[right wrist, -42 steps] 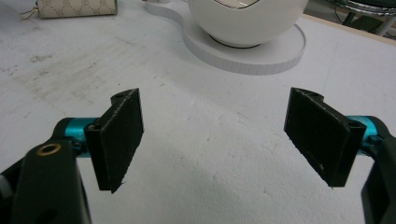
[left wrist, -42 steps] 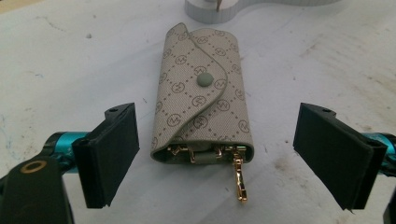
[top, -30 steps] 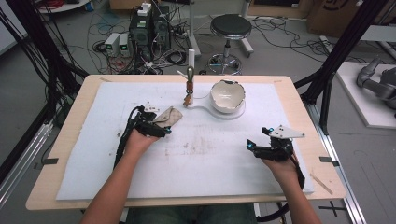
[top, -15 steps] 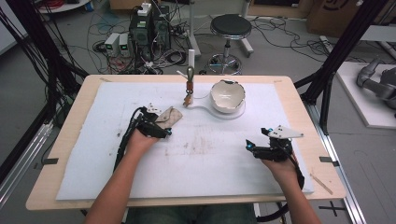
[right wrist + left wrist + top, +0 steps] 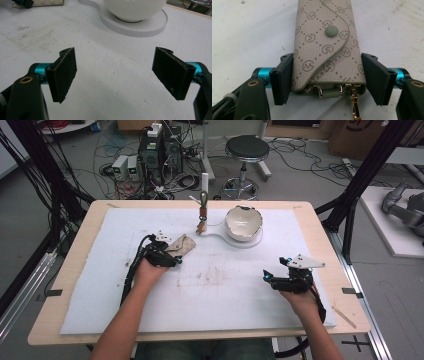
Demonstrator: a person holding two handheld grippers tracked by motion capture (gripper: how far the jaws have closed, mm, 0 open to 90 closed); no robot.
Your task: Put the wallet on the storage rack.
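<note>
White foam tabletop (image 5: 100, 310): the key pouch lies flat on it, at the person's left and well apart from the bowl, so the surface can be used as a support while the grip is settled.
Bowl (image 5: 243, 222): it stands on a round white base at the far side, near a small hook stand (image 5: 202, 212); neither is touched, and both are best avoided when the pouch is lifted.
Right hand-held gripper (image 5: 115, 72): the jaws are spread wide with nothing between them; it rests low over the bare sheet and can be kept there until a second hold is needed.
Left hand-held gripper (image 5: 174, 256): the jaws have just been closing, with the pouch between them, and in the left gripper view both pads are pressed on its long sides near the open end.
Key pouch (image 5: 322, 37): beige patterned fabric, soft, so it is judged that it may fold or slip if it is squeezed too hard; a firm but gentle hold is advised, and the lift should be made straight up.
Gold clips (image 5: 355, 105): they hang out of the open end, close to the jaws; care should be taken that they are not caught.
Snap button (image 5: 331, 31): the flap is seen fastened, so the pouch is not expected to open.
</note>
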